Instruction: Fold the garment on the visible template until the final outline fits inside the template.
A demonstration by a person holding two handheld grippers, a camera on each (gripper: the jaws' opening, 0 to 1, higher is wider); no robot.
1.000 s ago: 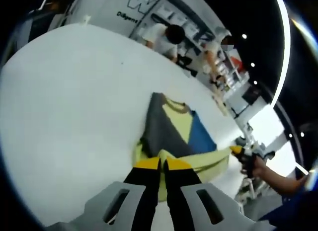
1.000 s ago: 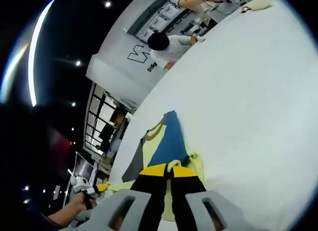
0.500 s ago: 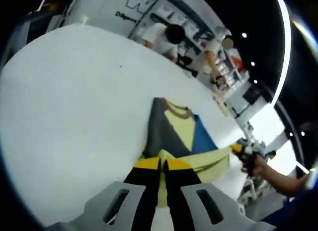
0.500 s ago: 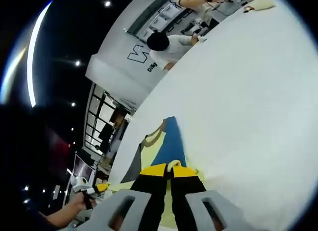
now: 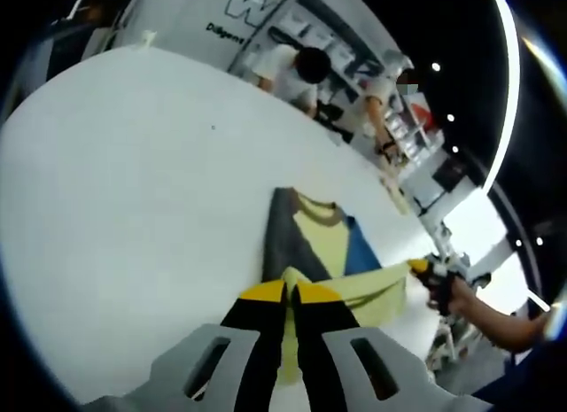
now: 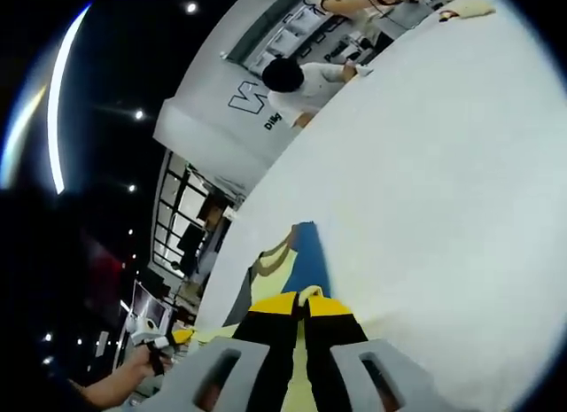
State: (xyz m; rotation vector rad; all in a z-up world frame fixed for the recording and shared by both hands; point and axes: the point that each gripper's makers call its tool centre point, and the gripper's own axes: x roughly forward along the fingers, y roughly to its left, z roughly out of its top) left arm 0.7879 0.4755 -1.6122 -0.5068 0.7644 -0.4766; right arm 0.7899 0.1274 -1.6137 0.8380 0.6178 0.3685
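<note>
Garment (image 5: 323, 252) drawn nearer lower centre; my left gripper (image 5: 291, 294) and right gripper (image 6: 307, 299) clenched on soft, limp hem; grip corners.

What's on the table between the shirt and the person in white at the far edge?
Nothing: in the left gripper view, bare white table runs from the shirt to the person in white.

A person in white (image 5: 285, 65) leans at the white table's (image 5: 124, 173) far edge (shelving (image 5: 341, 35) behind).
</note>
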